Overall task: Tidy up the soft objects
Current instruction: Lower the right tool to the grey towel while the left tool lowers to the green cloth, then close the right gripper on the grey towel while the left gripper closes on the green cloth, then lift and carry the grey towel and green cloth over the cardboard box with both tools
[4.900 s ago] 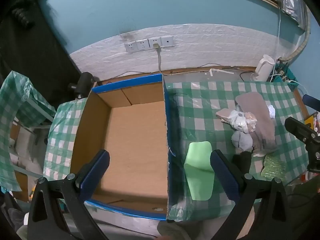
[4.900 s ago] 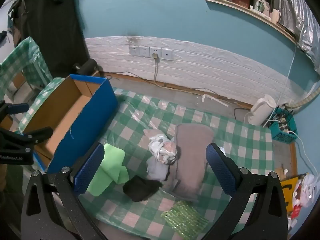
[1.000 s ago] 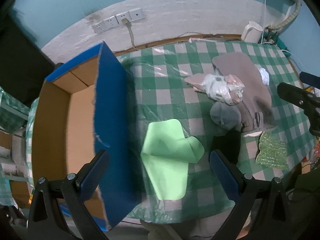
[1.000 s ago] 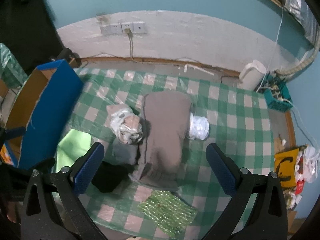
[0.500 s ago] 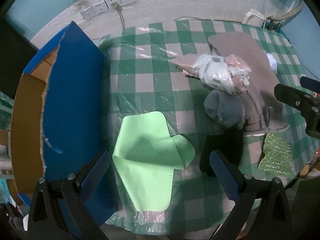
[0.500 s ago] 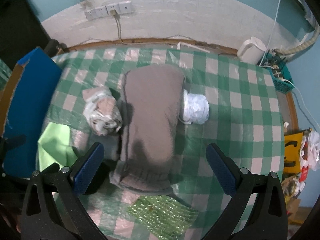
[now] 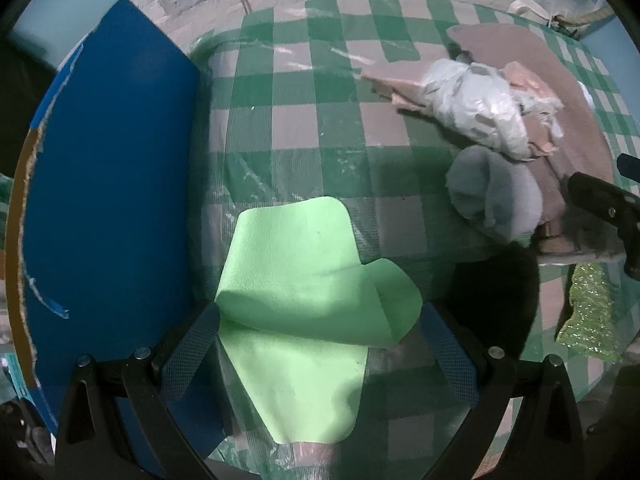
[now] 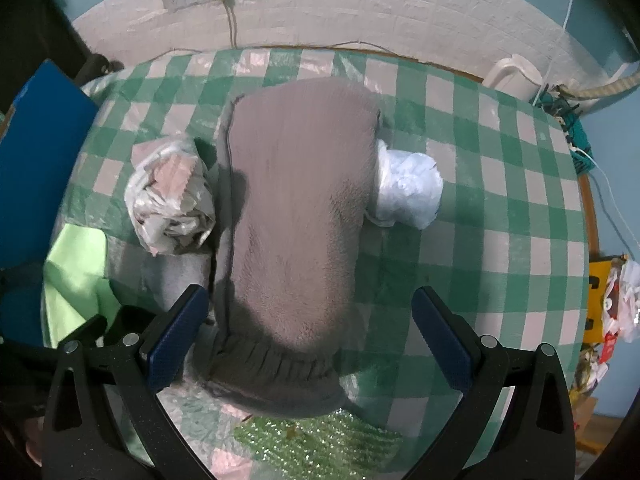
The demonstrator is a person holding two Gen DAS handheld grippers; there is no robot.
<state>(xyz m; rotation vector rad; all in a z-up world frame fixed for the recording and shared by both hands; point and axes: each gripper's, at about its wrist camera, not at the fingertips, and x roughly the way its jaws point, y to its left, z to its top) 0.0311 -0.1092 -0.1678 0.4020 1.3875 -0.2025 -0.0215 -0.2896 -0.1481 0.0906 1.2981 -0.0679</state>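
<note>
While nothing is yet gripped: sorting hardly begun.
Left gripper (image 7: 319, 334): fingers spread wide, straddling the green foam sheet (image 7: 304, 280) lying on the tabletop (image 7: 296, 128).
Right gripper (image 8: 310, 322): fingers apart over the grey fleece garment (image 8: 296, 208).
Blue cardboard box (image 7: 108, 184): beside the sheet; inside hidden.
Left to do: bagged bundle (image 8: 172, 192), white bag (image 8: 408, 190), green bubble wrap (image 8: 320, 436).
</note>
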